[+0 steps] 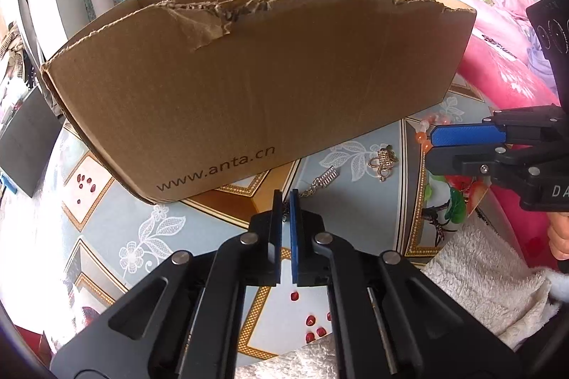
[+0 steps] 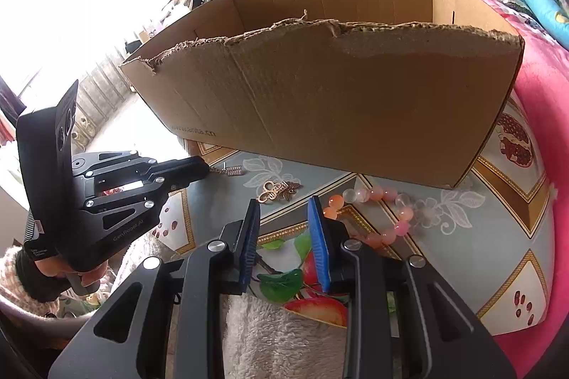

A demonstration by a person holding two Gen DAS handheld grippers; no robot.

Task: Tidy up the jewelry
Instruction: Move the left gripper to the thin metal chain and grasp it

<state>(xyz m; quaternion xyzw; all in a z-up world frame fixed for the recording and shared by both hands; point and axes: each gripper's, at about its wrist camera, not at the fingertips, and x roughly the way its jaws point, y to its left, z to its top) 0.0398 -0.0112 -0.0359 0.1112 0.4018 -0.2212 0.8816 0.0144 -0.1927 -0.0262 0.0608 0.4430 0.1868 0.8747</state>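
A silver chain pendant point(image 2: 233, 171), gold brooch point(image 2: 279, 192) and pink bead bracelet point(image 2: 384, 212) lie before the cardboard box point(image 2: 338, 87).

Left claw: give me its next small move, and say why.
Probably lift it straight up a little. The left claw looks shut on the thin chain of the silver necklace, whose pendant lies on the tablecloth beside the cardboard box; the box's wall stands taller, so the necklace must rise to clear it.

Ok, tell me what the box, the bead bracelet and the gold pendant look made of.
Box: brown corrugated cardboard, matte; its torn top edge shows the fluting.
Bead bracelet: glossy, translucent orange, pink and clear beads, probably glass or plastic; the look leaves it open.
Gold pendant: shiny gold-toned metal by its gleam, possibly only plated.
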